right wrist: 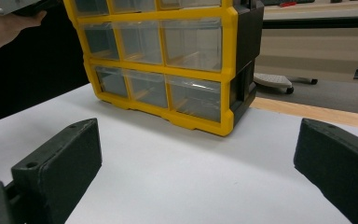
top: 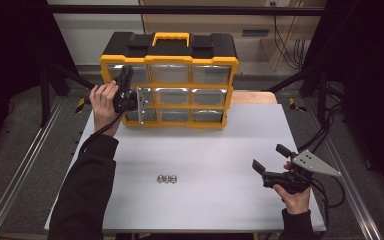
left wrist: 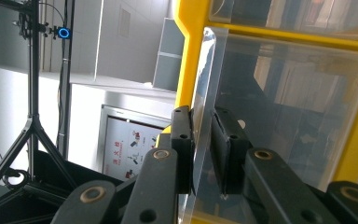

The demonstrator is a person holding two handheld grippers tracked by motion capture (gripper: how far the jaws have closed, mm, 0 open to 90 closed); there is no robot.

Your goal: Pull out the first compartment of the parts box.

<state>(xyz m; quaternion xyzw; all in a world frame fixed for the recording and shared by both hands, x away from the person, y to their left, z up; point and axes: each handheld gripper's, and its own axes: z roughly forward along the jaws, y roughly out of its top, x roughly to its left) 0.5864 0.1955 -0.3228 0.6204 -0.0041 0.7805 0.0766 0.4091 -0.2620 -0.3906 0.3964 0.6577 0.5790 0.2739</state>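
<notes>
Yellow-and-black plastic organiser case with a yellow carry handle and a three-by-three grid of clear drawers, standing upright at the far edge of the white surface, left of centre.

Left tongs: raised in the person's left hand against the case's left column of drawers. In the left gripper view, the two black jaws are drawn narrow and pinch the thin front lip of a clear plastic drawer, one pad on each face of the lip, touching it. Which row that drawer belongs to cannot be told with certainty; in the high view the tongs sit level with the middle row.

Right tongs: held low in the person's right hand near the surface's near right corner, jaws spread wide, gripping and touching nothing, pointed towards the case.

Three small silver metal nuts: lying in a tight row, touching one another, near the middle of the near edge, well apart from both tongs and the case.
</notes>
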